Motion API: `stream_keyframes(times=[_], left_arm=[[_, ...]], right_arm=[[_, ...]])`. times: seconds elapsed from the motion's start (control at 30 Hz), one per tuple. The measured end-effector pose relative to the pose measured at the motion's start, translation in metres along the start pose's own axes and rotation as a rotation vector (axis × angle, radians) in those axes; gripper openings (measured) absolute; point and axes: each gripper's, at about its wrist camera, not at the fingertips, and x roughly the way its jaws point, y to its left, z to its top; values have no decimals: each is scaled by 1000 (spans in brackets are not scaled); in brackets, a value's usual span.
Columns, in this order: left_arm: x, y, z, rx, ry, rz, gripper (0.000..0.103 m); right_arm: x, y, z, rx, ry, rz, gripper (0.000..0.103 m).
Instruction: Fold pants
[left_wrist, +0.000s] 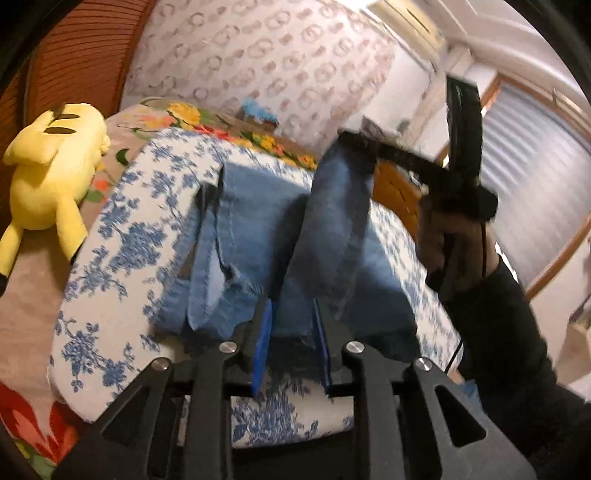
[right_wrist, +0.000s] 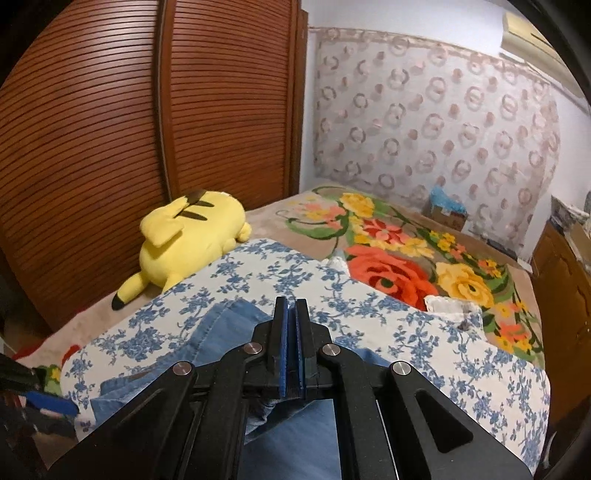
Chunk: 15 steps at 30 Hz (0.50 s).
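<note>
Black left gripper (left_wrist: 291, 314) stands spread over soft denim pants (left_wrist: 258, 240); right gripper (right_wrist: 292, 308) pinches them.

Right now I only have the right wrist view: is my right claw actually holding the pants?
Observer: Yes. In the left wrist view the right claw is up in the air with one leg of the pants hanging from it.
Operator: Rest of them?
Observer: Lying on the blue-flowered cover, under and beside the lifted leg.
Operator: Left claw?
Observer: The left claw is open, low over the near edge of the pants. Denim shows between its pads, but they are not pinching it.
</note>
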Motion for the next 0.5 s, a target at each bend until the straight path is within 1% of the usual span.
stream_keyframes(times=[0.03,0.13,0.2,0.33,0.37,0.4,0.47,0.5], left_arm=[[1,-1,-3,10,3,15,27],[-1,-5,-8,46,-8,79,35],[-3,-6,-8,67,-11,93,37],[-7,-10,-5,82,-26,96,37],[-8,-12,-5,85,-27,99,37],[-8,-13,-4,88,-30,104,37],[-7,-15,-3,95,-29,105,37],[-5,-17,-3,98,-27,104,37]], right_arm=[[1,-2,-1,2,3,-7,1],[2,-6,-4,6,12,-6,1],[2,-5,-6,2,15,-5,1],[-1,0,-3,-6,0,1,2],[-2,1,-2,-3,-5,11,6],[-4,1,-1,1,-6,21,18],[-9,3,-1,2,1,47,35],[-13,3,-2,1,2,45,36]])
